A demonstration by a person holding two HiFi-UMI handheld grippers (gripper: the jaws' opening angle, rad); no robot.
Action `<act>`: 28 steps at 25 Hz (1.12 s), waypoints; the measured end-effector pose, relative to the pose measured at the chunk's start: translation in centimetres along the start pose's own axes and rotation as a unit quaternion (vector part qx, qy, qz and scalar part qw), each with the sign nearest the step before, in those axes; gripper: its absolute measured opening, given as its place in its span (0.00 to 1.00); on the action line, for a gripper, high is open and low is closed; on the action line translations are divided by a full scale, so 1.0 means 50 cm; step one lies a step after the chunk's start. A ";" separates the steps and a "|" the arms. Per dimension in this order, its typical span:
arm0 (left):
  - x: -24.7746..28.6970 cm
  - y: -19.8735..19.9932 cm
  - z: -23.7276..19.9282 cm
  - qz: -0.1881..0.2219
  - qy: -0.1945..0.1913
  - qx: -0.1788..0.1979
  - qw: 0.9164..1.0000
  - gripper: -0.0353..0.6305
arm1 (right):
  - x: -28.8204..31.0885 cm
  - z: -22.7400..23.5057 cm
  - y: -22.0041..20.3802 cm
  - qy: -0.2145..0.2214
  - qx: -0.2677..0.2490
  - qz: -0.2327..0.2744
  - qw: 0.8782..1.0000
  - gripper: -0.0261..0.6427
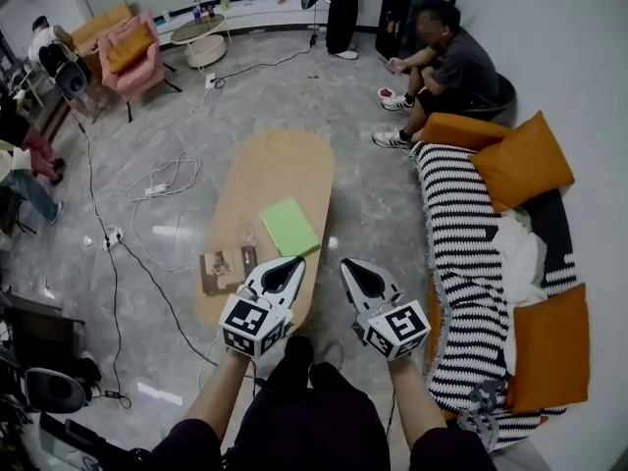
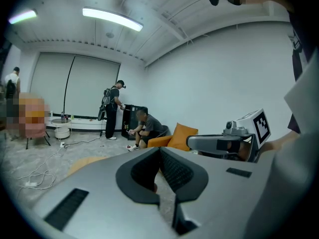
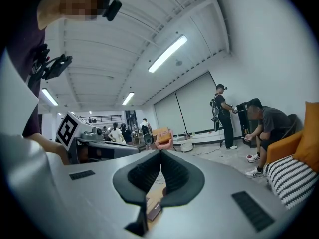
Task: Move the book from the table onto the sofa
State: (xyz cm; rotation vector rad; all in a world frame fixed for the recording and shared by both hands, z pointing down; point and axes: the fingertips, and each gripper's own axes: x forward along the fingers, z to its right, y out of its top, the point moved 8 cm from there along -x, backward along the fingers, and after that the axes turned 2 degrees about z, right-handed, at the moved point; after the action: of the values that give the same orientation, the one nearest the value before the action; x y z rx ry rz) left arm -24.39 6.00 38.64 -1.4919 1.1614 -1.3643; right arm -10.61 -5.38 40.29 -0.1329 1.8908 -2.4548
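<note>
Progress on the task is nil so far: the green book (image 1: pixel 288 227) lies flat on the oval wooden counter (image 1: pixel 275 160), in its near half and close to the long edge that faces the sofa (image 1: pixel 459 253), with nothing gripping or touching it. The left gripper (image 1: pixel 290 266) hangs over the near end of the counter, just short of the book's near corner, and its own view shows the jaws pressed together with nothing between them. The right gripper (image 1: pixel 355 271) is beside it, off the counter's sofa-side edge and above the floor, its jaws likewise clenched on nothing. Both point roughly toward the far end of the counter, so this reads as the approach before any grasp. Some small brown items (image 1: pixel 226 268) sit by the opposite long edge of the near end, apart from the book. The sofa, in black-and-white stripes, runs alongside the counter with a strip of floor between; it carries orange cushions (image 1: pixel 520 160) at either end and a white cloth (image 1: pixel 518 253) in the middle, and the striped front part of the seat looks free. Everything remains to do: open a gripper, take the book by an edge, lift it, carry it across and set it down on the seat.
</note>
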 end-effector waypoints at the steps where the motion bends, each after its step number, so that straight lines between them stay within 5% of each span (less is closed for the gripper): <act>1: 0.003 -0.002 -0.012 0.000 0.001 -0.002 1.000 0.08 | 0.012 0.002 -0.001 0.001 -0.001 -0.002 1.000 0.08; 17: 0.024 -0.003 -0.273 0.015 0.016 -0.043 0.999 0.08 | 0.272 0.019 -0.004 0.005 -0.015 -0.051 0.999 0.08; 28: 0.065 -0.036 -0.351 0.014 0.112 -0.092 0.989 0.08 | 0.398 0.122 -0.002 0.084 -0.016 -0.086 0.993 0.08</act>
State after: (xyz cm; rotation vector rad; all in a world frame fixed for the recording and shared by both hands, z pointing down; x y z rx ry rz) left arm -41.61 3.89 43.20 -1.4695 1.4785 -1.4663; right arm -29.87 -12.92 42.78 -0.0964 2.0692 -2.6231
